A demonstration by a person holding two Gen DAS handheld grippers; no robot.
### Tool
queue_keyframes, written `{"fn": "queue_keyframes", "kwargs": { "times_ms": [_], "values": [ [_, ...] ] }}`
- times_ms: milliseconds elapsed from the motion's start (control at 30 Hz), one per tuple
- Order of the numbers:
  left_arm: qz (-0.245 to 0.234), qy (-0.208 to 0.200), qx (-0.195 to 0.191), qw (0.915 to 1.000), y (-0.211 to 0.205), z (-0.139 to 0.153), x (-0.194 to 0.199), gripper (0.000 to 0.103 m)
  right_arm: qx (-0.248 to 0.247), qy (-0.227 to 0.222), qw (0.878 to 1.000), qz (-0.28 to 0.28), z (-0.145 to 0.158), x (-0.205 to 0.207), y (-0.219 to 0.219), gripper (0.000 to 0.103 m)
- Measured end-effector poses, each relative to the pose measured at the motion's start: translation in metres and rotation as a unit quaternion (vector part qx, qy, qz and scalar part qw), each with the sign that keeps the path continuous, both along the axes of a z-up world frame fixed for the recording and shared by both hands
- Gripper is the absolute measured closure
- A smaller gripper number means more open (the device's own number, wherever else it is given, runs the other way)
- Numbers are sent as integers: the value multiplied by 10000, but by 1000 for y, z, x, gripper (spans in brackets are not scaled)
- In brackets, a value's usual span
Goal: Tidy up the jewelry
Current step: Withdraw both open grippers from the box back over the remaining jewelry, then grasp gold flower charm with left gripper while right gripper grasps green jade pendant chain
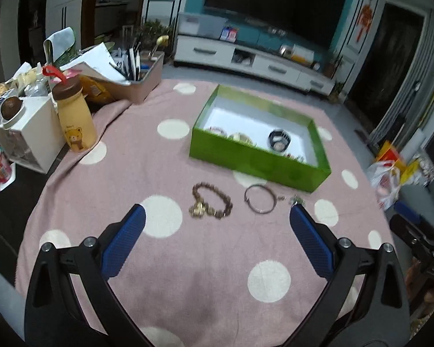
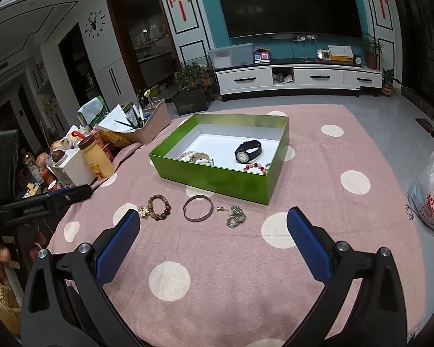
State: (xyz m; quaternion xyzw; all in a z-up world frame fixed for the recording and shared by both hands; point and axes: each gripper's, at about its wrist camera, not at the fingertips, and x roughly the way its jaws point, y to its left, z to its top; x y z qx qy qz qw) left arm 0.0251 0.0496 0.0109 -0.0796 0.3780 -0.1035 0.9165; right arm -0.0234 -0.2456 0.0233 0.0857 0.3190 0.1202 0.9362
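While both my left gripper (image 1: 217,217) and right gripper (image 2: 212,221) hover spread wide and empty, the beaded bracelet (image 2: 158,207), bangle (image 2: 197,208) and green bracelet (image 2: 236,216) lie just ahead, short of the green box (image 2: 217,177), presumably awaiting sorting inside.

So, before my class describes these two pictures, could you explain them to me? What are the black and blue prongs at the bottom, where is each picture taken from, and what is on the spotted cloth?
No robot here: a person holds a hand-held gripper in each hand, with a camera looking along its two blue fingers. One picture comes from the left gripper, the other from the right gripper. Both are open and hold nothing.

On the cloth stands an open green box holding a black watch and some bracelets. In front of it, loose, lie a brown bead bracelet, a metal bangle and a green bead bracelet.
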Motion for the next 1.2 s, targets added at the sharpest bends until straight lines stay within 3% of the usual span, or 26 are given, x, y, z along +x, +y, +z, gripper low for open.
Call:
{"fn": "queue_keyframes", "kwargs": {
  "times_ms": [67,133,300,467,567,800,967,1200],
  "values": [
    [-182,-66,-19,9998,4,0,-1,2,22,-69,10000,17,0,-1,-2,2],
    [-453,127,24,9989,3,-3,4,2,-3,-97,9999,71,-1,-1,-2,2],
    [-262,454,725,9960,-3,-23,13,2,-117,138,9997,183,-20,5,2,2],
    [102,675,493,9964,3,-59,15,2,-452,499,9977,124,-50,15,9,2],
    [362,833,544,9944,6,-78,20,2,-493,631,9967,101,-64,21,9,2],
    [279,902,647,9934,1,-96,32,4,-579,754,9954,78,-86,41,11,2],
    [229,992,712,9923,-4,-105,46,25,-708,725,9947,151,-94,55,17,2],
    [-7,959,837,9919,-14,-115,61,40,-838,764,9931,312,-105,78,25,12]
  ]
}}
